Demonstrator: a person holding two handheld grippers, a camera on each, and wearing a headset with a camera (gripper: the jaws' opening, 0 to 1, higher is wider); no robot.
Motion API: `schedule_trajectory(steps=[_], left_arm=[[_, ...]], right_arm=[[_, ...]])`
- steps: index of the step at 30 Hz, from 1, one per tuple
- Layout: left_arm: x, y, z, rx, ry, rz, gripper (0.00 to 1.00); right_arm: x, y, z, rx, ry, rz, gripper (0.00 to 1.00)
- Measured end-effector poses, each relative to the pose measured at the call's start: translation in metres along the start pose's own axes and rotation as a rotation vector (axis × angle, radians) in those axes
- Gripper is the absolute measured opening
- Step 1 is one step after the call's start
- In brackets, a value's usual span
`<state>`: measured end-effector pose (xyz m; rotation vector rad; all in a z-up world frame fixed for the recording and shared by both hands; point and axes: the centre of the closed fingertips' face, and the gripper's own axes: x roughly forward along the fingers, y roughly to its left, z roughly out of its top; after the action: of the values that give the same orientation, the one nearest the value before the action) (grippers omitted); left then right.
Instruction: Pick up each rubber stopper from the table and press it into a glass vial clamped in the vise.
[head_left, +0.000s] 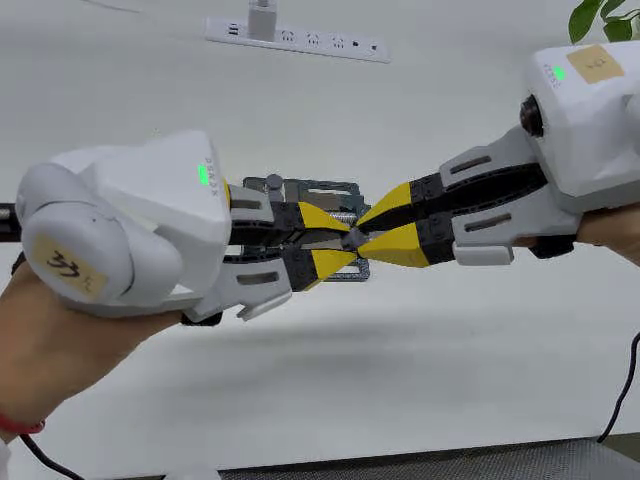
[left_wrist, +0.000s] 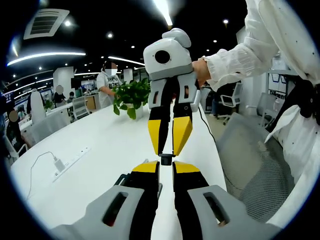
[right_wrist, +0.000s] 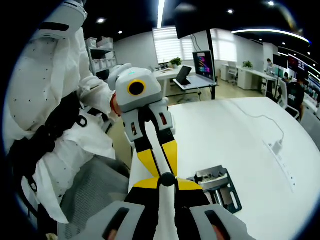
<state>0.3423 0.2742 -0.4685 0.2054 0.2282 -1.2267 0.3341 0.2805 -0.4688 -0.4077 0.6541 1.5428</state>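
Nearest the lens, a person's left hand is steering the left tool in from the left over the white counter, with its yellow-tipped jaws pointing right. Coming head-on from the other side, the right tool is meeting it tip to tip, so the two long axes are lying almost in one line across the person's front.

A small dark rubber stopper is sitting between the four yellow tips, lifted off the counter. The right tool is pinching it at the very ends of its jaws, judging by the right gripper view, where the round stopper is sitting right at that tool's tips. The left tool's jaws are drawn in to a narrow gap with their ends at the stopper. Whether they are gripping it too or only closing in cannot be told.

Just behind and below the meeting point, the small metal vise is standing on the counter, partly hidden by the jaws. In the right gripper view it is lying just to the right of that tool's jaws. Whether a glass vial is clamped in it cannot be made out.

The coming move appears to be turning on that short drop, since the stopper is hanging close to the vise. Both tools are equally near it, but the right one looks better placed to carry the stopper down.

Farther back, a white power strip is lying along the counter, and the leaves of a green plant are showing at the far right corner.
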Motion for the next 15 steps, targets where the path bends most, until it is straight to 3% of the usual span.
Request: schedule_trajectory(steps=[15], left_arm=[[-0.032,0.020,-0.031,-0.059,0.048,0.085,0.29]], right_arm=[[0.003,-0.014,0.013,-0.001,0.024,-0.031,0.06]])
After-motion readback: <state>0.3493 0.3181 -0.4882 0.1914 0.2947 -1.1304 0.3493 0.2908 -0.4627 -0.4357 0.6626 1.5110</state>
